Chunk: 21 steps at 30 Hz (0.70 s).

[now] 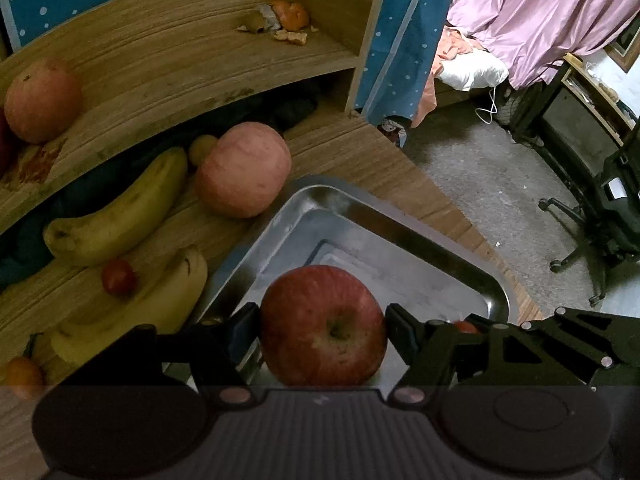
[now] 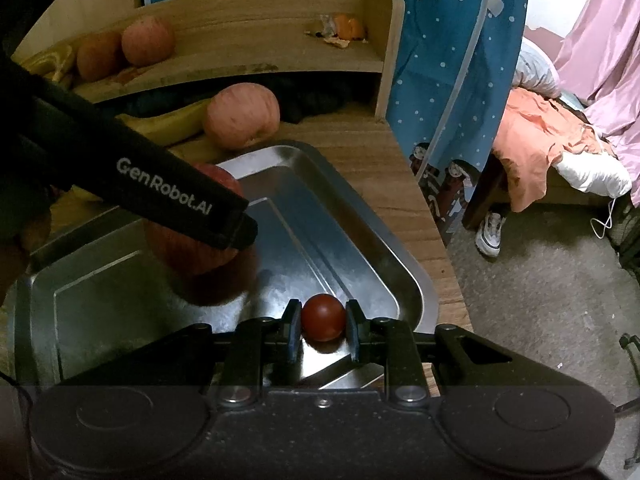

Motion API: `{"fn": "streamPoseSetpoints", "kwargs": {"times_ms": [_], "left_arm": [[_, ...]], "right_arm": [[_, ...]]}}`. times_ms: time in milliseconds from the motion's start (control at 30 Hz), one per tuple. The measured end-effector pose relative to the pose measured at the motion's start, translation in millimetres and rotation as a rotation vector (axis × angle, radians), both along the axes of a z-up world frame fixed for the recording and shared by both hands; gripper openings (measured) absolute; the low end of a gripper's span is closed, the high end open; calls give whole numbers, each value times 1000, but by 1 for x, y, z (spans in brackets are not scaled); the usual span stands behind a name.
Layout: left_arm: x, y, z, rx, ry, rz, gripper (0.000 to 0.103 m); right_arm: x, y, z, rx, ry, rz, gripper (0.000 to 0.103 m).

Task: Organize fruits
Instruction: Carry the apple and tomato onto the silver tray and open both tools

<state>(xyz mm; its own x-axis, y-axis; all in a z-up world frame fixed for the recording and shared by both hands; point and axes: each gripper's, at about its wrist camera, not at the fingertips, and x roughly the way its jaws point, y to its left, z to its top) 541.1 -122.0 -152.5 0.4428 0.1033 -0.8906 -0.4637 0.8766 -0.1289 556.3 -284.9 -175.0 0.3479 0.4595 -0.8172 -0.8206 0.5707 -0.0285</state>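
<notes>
Both tongs over the steel tray [image 2: 372, 240], each loaded.

Left tongs [image 1: 322, 326]: clamped on a big red apple [image 1: 323, 326], jaws on its two flanks, stem dimple facing cam. Apple sits low over tray interior; right-wrist view shows its dark reflection just under it, so near the floor, but can't tell if touching.

Right tongs [image 2: 323, 320]: closed on a small dark-red round fruit [image 2: 323, 317], prob. cherry tomato, held at the tray's near corner, close to the rim. Contact w/ tray floor not clear either.

Still out on the counter [image 1: 360, 152]: pale pink apple [image 1: 244, 170] just beside tray's far corner, two bananas [image 1: 120, 208], another small red fruit [image 1: 119, 277] between them, an orange one at the left edge. Shelf [image 1: 180, 52] above holds more apples plus peel scraps.

Risks, my read:
- Round fruit on smooth metal. If released above the floor, either could roll; the small one is near the rim and counter edge, so could hop out to the floor.
- Apple grip is wide, on curved skin; a tilt while lowering could let it slip and bruise.
- Two tongs working close in one tray; left arm crosses over, so collision poss. if both move at once.
- Shoving the tray could bump the pink apple.
</notes>
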Motion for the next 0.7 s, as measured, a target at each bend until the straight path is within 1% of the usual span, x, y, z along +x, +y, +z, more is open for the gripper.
{"fn": "streamPoseSetpoints", "kwargs": {"times_ms": [133,200,300,367,400,433,467,533,633,700], "left_arm": [[0,-1,2,19,8,-7,75],[-2,-2,7,34,-5,-12,83],[-8,-4,17,63,-18,-17,87],[-15,-5,24,79,-26,-18,90],[-19,-5,28,87,-30,-17,93],[-25,-5,32,97,-35,-15,94],[-31,-6,36,109,-39,-14,96],[-42,-6,43,130,-41,-15,98],[-62,-3,51,158,-37,-19,100],[-77,1,55,170,-37,-26,101]], "right_arm": [[0,-1,2,4,5,-18,32],[-2,-3,4,10,4,-31,38],[-7,-8,10,24,3,-61,49],[-11,-13,16,43,6,-88,64],[-14,-16,19,51,7,-101,69],[-18,-19,23,58,8,-115,76],[-21,-21,26,61,6,-128,82],[-29,-26,32,66,5,-152,84],[-45,-31,40,60,4,-186,92],[-57,-33,45,58,3,-208,94]]}}
